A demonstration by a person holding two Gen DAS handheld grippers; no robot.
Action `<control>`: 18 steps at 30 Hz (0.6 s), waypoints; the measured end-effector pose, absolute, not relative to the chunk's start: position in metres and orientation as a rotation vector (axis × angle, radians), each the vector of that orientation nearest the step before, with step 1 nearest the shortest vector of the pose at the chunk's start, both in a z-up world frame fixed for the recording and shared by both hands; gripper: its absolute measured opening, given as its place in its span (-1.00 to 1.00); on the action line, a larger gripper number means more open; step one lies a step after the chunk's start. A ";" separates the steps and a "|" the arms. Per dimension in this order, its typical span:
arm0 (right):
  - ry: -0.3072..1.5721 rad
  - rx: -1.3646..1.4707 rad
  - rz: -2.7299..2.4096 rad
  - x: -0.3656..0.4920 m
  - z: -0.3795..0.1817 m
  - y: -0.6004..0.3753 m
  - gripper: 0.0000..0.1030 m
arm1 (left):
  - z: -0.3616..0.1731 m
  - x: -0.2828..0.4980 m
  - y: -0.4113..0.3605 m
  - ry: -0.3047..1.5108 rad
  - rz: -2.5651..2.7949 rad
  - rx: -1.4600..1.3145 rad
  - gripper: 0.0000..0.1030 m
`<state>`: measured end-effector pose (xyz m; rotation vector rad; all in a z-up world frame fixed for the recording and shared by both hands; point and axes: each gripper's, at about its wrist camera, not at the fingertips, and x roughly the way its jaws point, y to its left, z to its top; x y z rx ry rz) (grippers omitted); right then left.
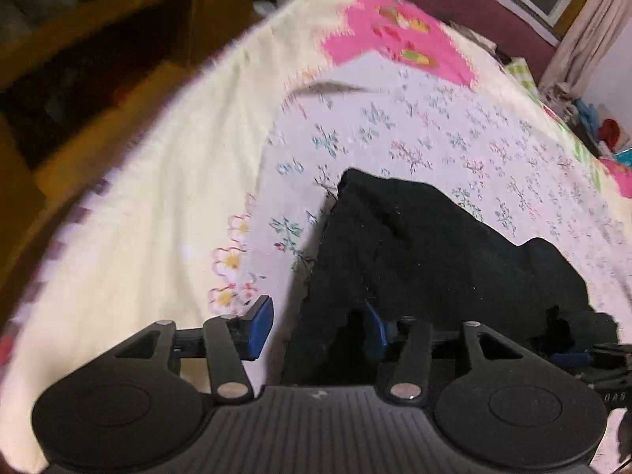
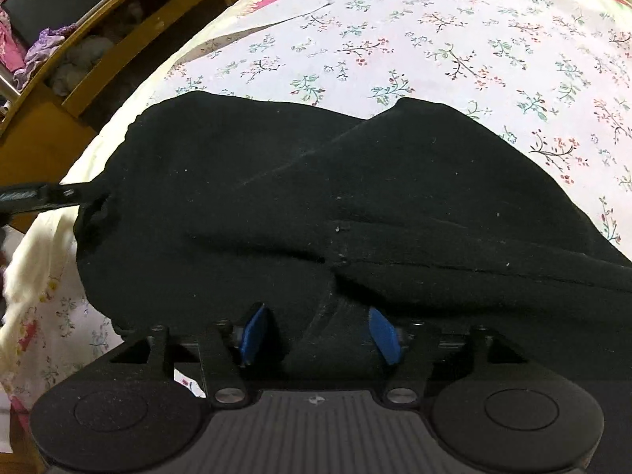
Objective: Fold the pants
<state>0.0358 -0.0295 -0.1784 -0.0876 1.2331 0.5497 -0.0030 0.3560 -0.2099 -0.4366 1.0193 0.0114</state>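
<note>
Black pants (image 1: 426,237) lie bunched on a floral bed sheet (image 1: 434,130). My left gripper (image 1: 318,330) is open, its blue pads wide apart, with an edge of the pants hanging between them. In the right wrist view the pants (image 2: 316,197) fill the middle, folded over in thick layers. My right gripper (image 2: 318,335) is open, its blue pads on either side of a fold of black cloth. The other gripper's tip (image 2: 51,193) touches the pants' left edge. The right gripper also shows at the lower right of the left wrist view (image 1: 584,359).
The bed carries a cream blanket (image 1: 158,197) with a pink patch (image 1: 379,31). A wooden shelf unit (image 2: 98,39) stands by the bed's left side. A window and curtain (image 1: 572,19) and cluttered items lie at the far right.
</note>
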 end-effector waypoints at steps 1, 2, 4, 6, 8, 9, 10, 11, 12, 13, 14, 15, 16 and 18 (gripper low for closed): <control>1.234 -0.091 0.549 0.036 -0.178 -0.030 -0.11 | -0.215 0.005 0.358 1.037 -0.022 -0.460 0.13; 1.235 -0.088 0.548 0.036 -0.178 -0.030 -0.11 | -0.219 0.011 0.359 1.054 -0.057 -0.475 0.13; 1.241 -0.067 0.533 0.037 -0.179 -0.031 -0.11 | -0.228 0.023 0.350 1.098 -0.109 -0.475 0.21; 1.248 -0.056 0.516 0.038 -0.178 -0.030 -0.09 | -0.234 0.029 0.340 1.126 -0.141 -0.447 0.43; 1.255 -0.063 0.510 0.038 -0.177 -0.027 -0.04 | -0.238 0.032 0.334 1.137 -0.150 -0.424 0.53; 1.258 -0.069 0.509 0.039 -0.178 -0.024 -0.03 | -0.239 0.033 0.333 1.136 -0.157 -0.427 0.55; 1.261 -0.074 0.509 0.039 -0.178 -0.022 -0.02 | -0.241 0.034 0.334 1.135 -0.162 -0.436 0.55; 1.264 -0.077 0.509 0.040 -0.177 -0.023 -0.01 | -0.242 0.035 0.334 1.138 -0.163 -0.450 0.55; 1.268 -0.077 0.507 0.040 -0.176 -0.025 -0.01 | -0.242 0.035 0.334 1.137 -0.164 -0.452 0.53; 1.271 -0.079 0.505 0.041 -0.177 -0.024 -0.01 | -0.237 0.033 0.329 1.124 -0.173 -0.426 0.48; 1.274 -0.082 0.503 0.041 -0.177 -0.024 0.00 | -0.231 0.030 0.323 1.115 -0.180 -0.376 0.39; 1.276 -0.087 0.501 0.042 -0.177 -0.022 0.01 | -0.223 0.026 0.314 1.106 -0.178 -0.303 0.31; 1.278 -0.090 0.499 0.042 -0.178 -0.020 0.03 | -0.216 0.023 0.307 1.098 -0.175 -0.247 0.21; 1.281 -0.098 0.500 0.043 -0.179 -0.017 0.06 | -0.199 0.012 0.291 1.055 -0.193 -0.148 0.21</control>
